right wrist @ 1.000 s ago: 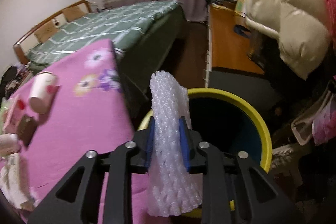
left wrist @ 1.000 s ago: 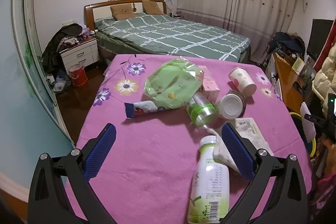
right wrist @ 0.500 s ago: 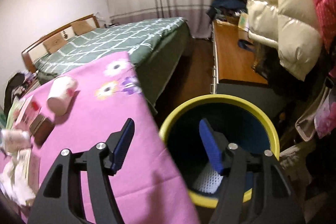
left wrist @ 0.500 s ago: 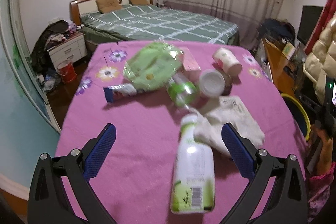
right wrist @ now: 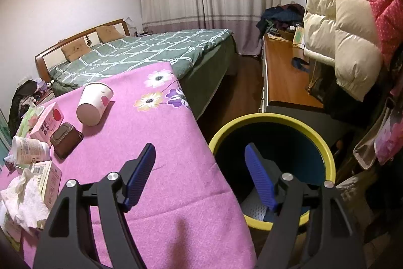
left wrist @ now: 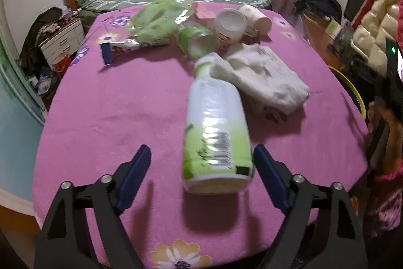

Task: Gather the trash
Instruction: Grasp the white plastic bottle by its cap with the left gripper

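- Lying lengthwise between the left claw's [left wrist: 202,168] spread, closing jaws, the bottle [left wrist: 216,135] was flanked, not pinched.
- The right claw [right wrist: 200,174] was spread empty beside the bin [right wrist: 272,119].

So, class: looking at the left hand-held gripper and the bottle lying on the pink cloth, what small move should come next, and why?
Probably ease the left hand-held gripper a little further forward, then close. Its jaws have just been narrowing, and the bottle lies between them, but only its base end has reached the pads, with a clear gap on the left side.
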Demonstrator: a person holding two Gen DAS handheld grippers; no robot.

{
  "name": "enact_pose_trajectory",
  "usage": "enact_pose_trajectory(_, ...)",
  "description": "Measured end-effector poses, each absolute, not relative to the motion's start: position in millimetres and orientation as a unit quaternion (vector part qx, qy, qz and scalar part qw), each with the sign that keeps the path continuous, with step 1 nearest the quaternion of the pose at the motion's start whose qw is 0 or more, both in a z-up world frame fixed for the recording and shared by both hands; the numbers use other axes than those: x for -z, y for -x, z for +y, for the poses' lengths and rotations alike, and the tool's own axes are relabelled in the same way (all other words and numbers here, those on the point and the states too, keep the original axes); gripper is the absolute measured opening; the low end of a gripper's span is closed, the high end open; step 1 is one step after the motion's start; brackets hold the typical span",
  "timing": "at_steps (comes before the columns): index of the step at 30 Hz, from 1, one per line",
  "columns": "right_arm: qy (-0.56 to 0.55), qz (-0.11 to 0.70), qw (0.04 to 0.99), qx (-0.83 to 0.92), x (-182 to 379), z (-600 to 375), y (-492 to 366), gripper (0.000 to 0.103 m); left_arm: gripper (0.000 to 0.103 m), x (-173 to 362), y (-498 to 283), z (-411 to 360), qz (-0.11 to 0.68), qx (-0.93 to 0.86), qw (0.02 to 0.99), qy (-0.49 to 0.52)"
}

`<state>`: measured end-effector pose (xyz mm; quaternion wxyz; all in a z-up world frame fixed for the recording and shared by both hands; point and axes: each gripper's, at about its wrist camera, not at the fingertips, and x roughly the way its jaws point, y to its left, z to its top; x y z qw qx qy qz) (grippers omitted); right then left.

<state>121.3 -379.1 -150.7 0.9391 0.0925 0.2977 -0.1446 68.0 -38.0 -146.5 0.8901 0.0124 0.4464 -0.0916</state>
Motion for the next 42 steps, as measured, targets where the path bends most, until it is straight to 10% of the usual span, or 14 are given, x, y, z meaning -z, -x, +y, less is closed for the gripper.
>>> enact_pose_trajectory(8, -0.094, 0.307, 0.936, 0.145, 153.3, -380.4, -124.9, 0.070, 0.053, 152.3, -62.9, -40.6, 0.445, 0.109, 0.889, 0.002)
enact_pose_trajectory(42, -0.100, 0.340, 0.925, 0.138, 162.4, -381.4, -136.2, 0.070, 0.052, 74.5, -140.9, -27.6, 0.349, 0.052, 0.933, -0.063)
